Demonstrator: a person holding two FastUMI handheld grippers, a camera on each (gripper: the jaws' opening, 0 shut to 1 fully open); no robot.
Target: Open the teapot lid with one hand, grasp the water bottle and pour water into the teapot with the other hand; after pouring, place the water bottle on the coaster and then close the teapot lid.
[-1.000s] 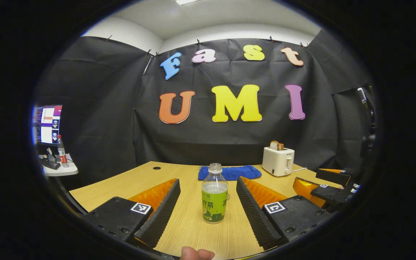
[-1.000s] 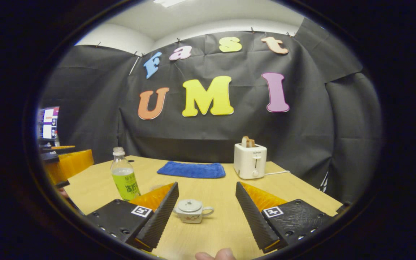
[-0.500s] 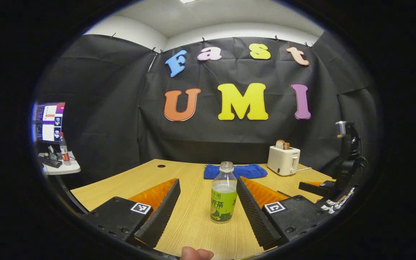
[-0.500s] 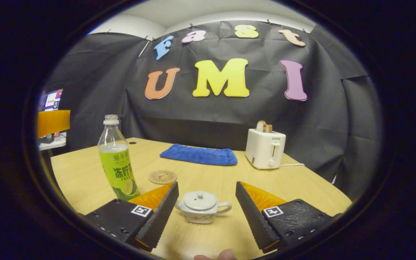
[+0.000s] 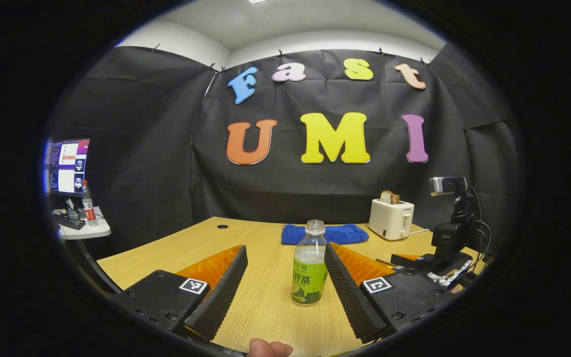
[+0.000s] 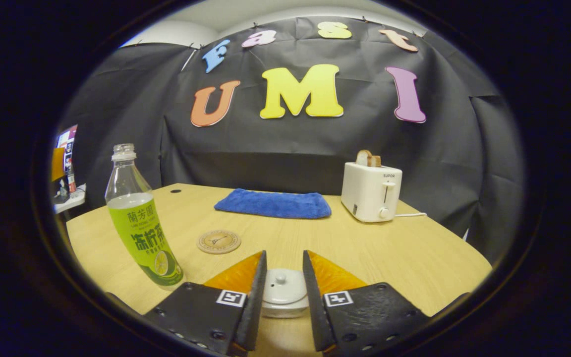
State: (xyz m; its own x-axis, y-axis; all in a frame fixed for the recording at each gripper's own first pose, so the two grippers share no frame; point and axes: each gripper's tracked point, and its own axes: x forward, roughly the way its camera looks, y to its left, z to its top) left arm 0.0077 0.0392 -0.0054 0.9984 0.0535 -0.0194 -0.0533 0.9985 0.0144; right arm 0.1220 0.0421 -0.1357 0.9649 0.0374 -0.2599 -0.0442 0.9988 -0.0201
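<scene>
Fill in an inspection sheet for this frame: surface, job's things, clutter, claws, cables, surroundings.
Surface: wooden table, bare between items.
Job's things: water bottle upright, uncapped, partly full; teapot with lid on; coaster unoccupied.
Clutter: blue cloth; toaster holding bread.
Claws: left claw open, flanking the bottle; right claw narrowed around the lid, contact unclear.
Cables: white cord from the toaster.
Surroundings: side desk with monitor and another bottle.
</scene>
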